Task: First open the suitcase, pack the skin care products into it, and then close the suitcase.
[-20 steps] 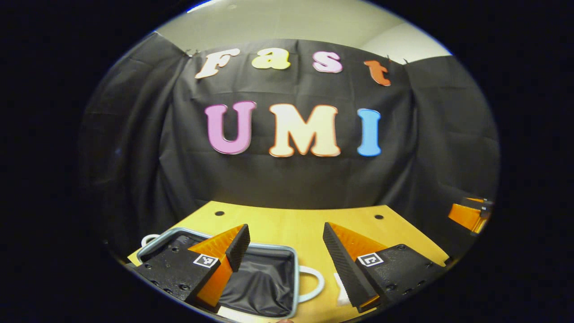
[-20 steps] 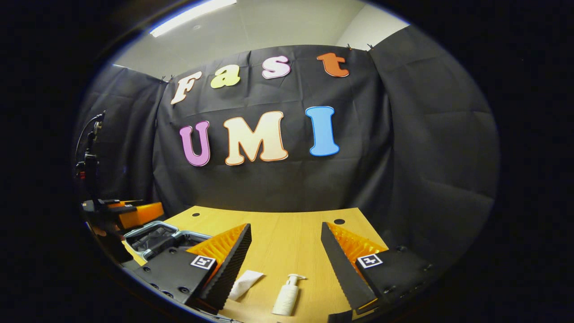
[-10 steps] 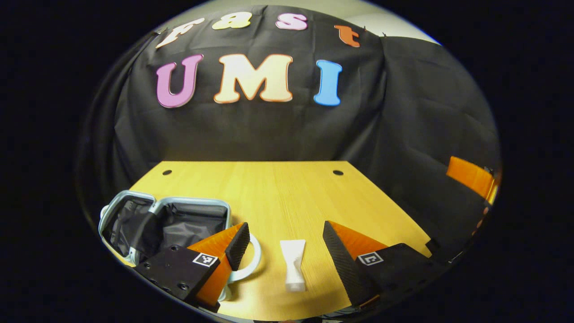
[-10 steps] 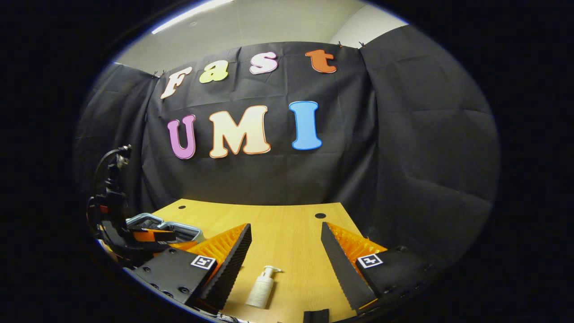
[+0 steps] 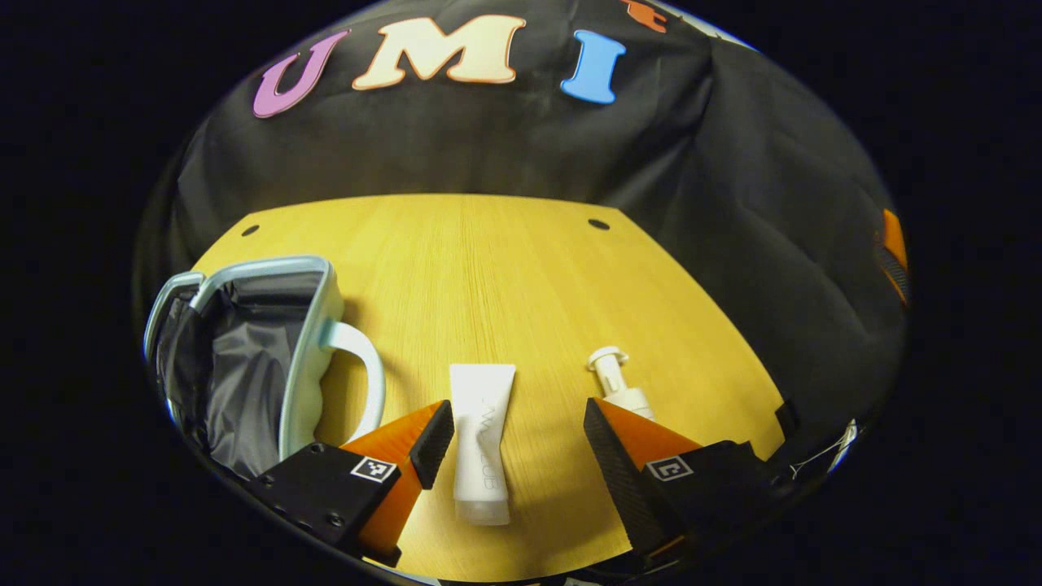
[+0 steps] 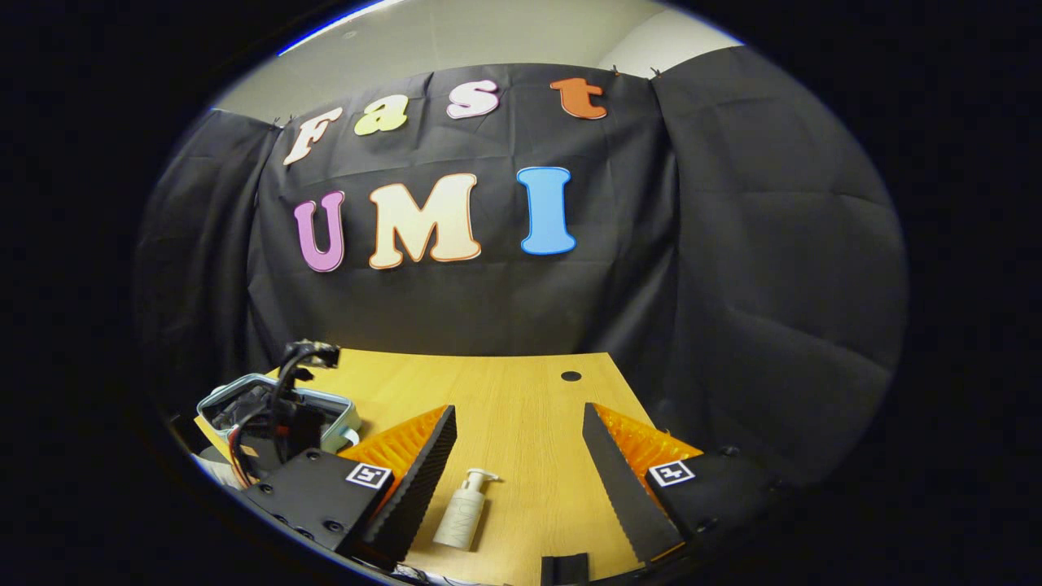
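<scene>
In the left gripper view, the left gripper is seen at the bottom of the frame with its fingers spread wide and nothing grasped. A white squeeze tube is laid flat on the wooden table between the fingers, nearer the left finger, with no contact visible. A white pump bottle is found just beyond the right fingertip, partly hidden by it. At the left of the frame, the suitcase is seen open, with dark lining exposed and a white handle projecting toward the tube.

In the right gripper view, the right gripper is likewise held released at the bottom of the frame. The pump bottle is laid on its side on the table between the fingers, close to the left one. At the lower left, the suitcase is partly covered by the other gripper's body and cables.
</scene>
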Motion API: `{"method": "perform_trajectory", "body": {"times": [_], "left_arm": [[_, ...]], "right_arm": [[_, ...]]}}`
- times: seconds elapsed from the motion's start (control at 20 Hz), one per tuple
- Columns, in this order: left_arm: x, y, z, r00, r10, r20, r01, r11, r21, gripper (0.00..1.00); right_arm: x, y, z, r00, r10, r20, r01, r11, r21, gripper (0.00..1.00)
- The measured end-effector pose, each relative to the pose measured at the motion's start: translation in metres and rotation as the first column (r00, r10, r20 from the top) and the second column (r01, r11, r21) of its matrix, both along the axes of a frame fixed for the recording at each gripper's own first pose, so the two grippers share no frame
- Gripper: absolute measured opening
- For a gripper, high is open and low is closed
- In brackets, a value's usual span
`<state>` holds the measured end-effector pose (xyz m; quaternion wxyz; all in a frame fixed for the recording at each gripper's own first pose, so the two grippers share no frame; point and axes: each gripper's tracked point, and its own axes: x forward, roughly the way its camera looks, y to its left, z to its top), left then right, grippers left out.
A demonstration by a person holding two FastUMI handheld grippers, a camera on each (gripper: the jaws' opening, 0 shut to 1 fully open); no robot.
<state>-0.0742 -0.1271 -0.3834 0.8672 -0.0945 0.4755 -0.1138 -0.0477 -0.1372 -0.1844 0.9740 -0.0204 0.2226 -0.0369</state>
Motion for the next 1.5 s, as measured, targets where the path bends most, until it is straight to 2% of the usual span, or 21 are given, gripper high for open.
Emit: {"method": "perform_trajectory", "body": {"times": [0.05,0.15,0.2,0.25,0.3,0.45,0.6,0.7,0.9,1.05,1.2,1.25,1.3,1.35,1.4,1.5], "left_arm": [[-0.003,0.002,-0.010,1.000,0.006,-0.030,-0.006,1.000,0.007,0.94],[-0.007,0.007,-0.024,0.998,0.019,-0.064,-0.018,1.000,0.018,0.74],[-0.009,0.012,-0.032,0.997,0.028,-0.078,-0.025,0.999,0.034,0.72],[-0.013,0.021,-0.040,0.994,0.043,-0.100,-0.037,0.998,0.058,0.44],[-0.013,0.016,-0.041,0.994,0.057,-0.098,-0.055,0.998,0.031,0.24],[-0.014,0.015,-0.041,0.995,0.046,-0.094,-0.046,0.999,0.010,0.20],[-0.014,0.016,-0.041,0.995,0.039,-0.088,-0.039,0.999,0.002,0.17],[-0.014,0.015,-0.041,0.995,0.041,-0.089,-0.042,0.999,-0.007,0.17],[-0.014,0.016,-0.041,0.996,0.032,-0.083,-0.034,0.999,-0.014,0.17],[-0.015,0.016,-0.041,0.996,0.024,-0.088,-0.025,1.000,-0.011,0.17],[-0.015,0.015,-0.041,0.996,0.017,-0.093,-0.019,1.000,-0.015,0.17],[-0.015,0.015,-0.040,0.996,0.014,-0.092,-0.016,1.000,-0.019,0.17],[-0.015,0.014,-0.037,0.996,0.010,-0.088,-0.012,1.000,-0.024,0.16],[-0.015,0.012,-0.035,0.997,0.001,-0.084,-0.003,1.000,-0.027,0.14],[-0.014,0.011,-0.034,0.997,-0.009,-0.076,0.007,1.000,-0.028,0.09],[-0.012,0.010,-0.034,0.997,-0.042,-0.071,0.040,0.999,-0.020,0.04]], "right_arm": [[0.000,0.004,-0.008,1.000,0.008,-0.019,-0.008,1.000,0.000,0.99],[0.001,0.009,-0.032,0.996,0.017,-0.082,-0.017,1.000,0.002,0.99],[0.000,0.014,-0.050,0.991,0.028,-0.133,-0.026,1.000,0.014,0.99],[-0.001,0.017,-0.068,0.982,0.031,-0.185,-0.026,0.999,0.029,0.99],[-0.002,0.023,-0.092,0.965,0.038,-0.261,-0.024,0.998,0.055,0.99],[-0.010,0.036,-0.151,0.900,0.054,-0.432,-0.003,0.993,0.118,0.99],[-0.022,0.040,-0.195,0.832,0.066,-0.551,-0.005,0.994,0.110,0.98],[-0.032,0.046,-0.223,0.787,0.071,-0.613,-0.013,0.995,0.099,0.98],[-0.043,0.051,-0.247,0.723,0.075,-0.687,-0.031,0.997,0.075,0.97],[-0.050,0.058,-0.264,0.693,0.074,-0.717,-0.041,0.997,0.063,0.98],[-0.058,0.065,-0.272,0.663,0.084,-0.744,-0.024,0.996,0.091,0.88],[-0.055,0.064,-0.271,0.674,0.073,-0.735,-0.016,0.996,0.084,0.82],[-0.056,0.063,-0.274,0.668,0.079,-0.740,-0.021,0.996,0.087,0.67],[-0.054,0.063,-0.271,0.679,0.087,-0.729,-0.031,0.996,0.090,0.63],[-0.055,0.063,-0.271,0.673,0.095,-0.734,-0.038,0.995,0.094,0.59],[-0.054,0.064,-0.273,0.677,0.094,-0.730,-0.036,0.995,0.095,0.57]]}}
